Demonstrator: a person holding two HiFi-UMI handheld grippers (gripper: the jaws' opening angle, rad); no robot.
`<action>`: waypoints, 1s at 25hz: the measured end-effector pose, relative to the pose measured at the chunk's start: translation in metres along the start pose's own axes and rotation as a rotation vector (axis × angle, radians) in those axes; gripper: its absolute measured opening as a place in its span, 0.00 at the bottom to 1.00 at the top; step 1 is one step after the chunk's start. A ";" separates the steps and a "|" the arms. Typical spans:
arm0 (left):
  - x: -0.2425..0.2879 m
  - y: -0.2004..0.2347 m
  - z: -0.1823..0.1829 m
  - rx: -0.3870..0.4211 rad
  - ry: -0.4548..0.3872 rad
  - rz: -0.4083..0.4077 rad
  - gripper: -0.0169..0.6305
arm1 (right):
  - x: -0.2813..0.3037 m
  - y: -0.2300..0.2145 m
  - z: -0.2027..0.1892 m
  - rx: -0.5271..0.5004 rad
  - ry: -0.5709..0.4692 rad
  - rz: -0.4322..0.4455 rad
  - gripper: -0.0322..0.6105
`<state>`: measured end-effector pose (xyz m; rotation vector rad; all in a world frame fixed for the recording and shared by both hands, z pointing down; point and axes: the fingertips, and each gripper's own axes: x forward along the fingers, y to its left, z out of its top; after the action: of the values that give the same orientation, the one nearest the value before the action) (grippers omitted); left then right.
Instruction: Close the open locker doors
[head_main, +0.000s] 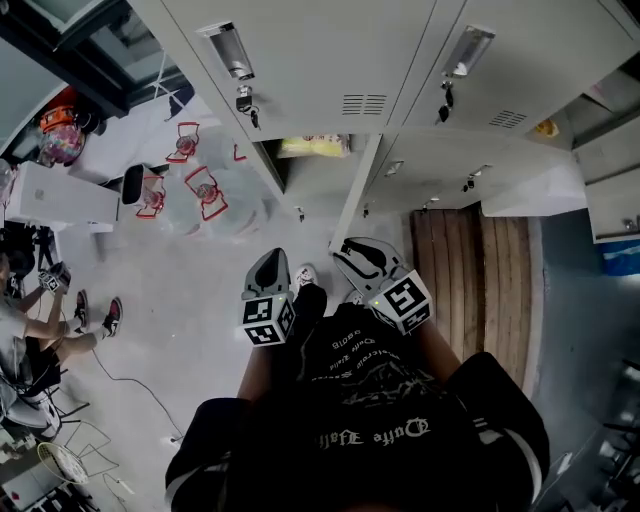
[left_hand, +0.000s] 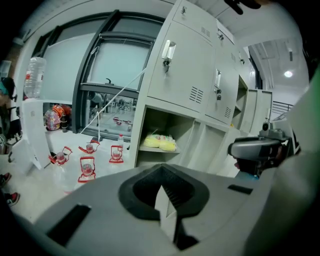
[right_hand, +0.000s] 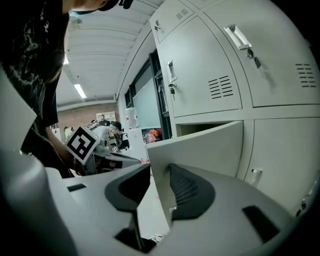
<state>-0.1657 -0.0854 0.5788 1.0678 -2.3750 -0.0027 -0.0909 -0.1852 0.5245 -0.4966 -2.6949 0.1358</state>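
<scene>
A bank of pale grey lockers (head_main: 330, 60) fills the top of the head view. One lower compartment stands open with a yellow pack (head_main: 313, 146) (left_hand: 160, 142) on its shelf. Its door (head_main: 356, 195) (right_hand: 200, 147) swings out towards me, edge on. My right gripper (head_main: 362, 262) (right_hand: 150, 200) is open with the door's free edge between its jaws. The door lies against the right-hand pad, with a gap on the other side. My left gripper (head_main: 268, 272) (left_hand: 167, 212) hovers beside it, off the door, its jaws a narrow gap apart with nothing between them. Further right another door (head_main: 530, 190) hangs open.
Clear water jugs with red handles (head_main: 205, 190) (left_hand: 86, 167) stand on the floor left of the lockers. A white box (head_main: 60, 195) and a seated person (head_main: 30, 320) are at far left, with cables (head_main: 140, 385) on the floor. A wooden bench (head_main: 470, 265) runs along the right.
</scene>
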 end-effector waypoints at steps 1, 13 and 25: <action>0.001 0.004 0.002 -0.003 -0.004 0.000 0.04 | 0.005 0.001 0.002 0.003 -0.004 0.003 0.25; 0.023 0.049 0.027 -0.005 -0.036 -0.022 0.04 | 0.071 0.005 0.026 -0.018 -0.010 0.019 0.23; 0.044 0.087 0.051 0.005 -0.052 -0.049 0.04 | 0.126 -0.019 0.050 -0.042 -0.027 -0.054 0.09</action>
<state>-0.2741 -0.0671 0.5742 1.1412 -2.3956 -0.0433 -0.2254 -0.1584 0.5281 -0.4369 -2.7399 0.0719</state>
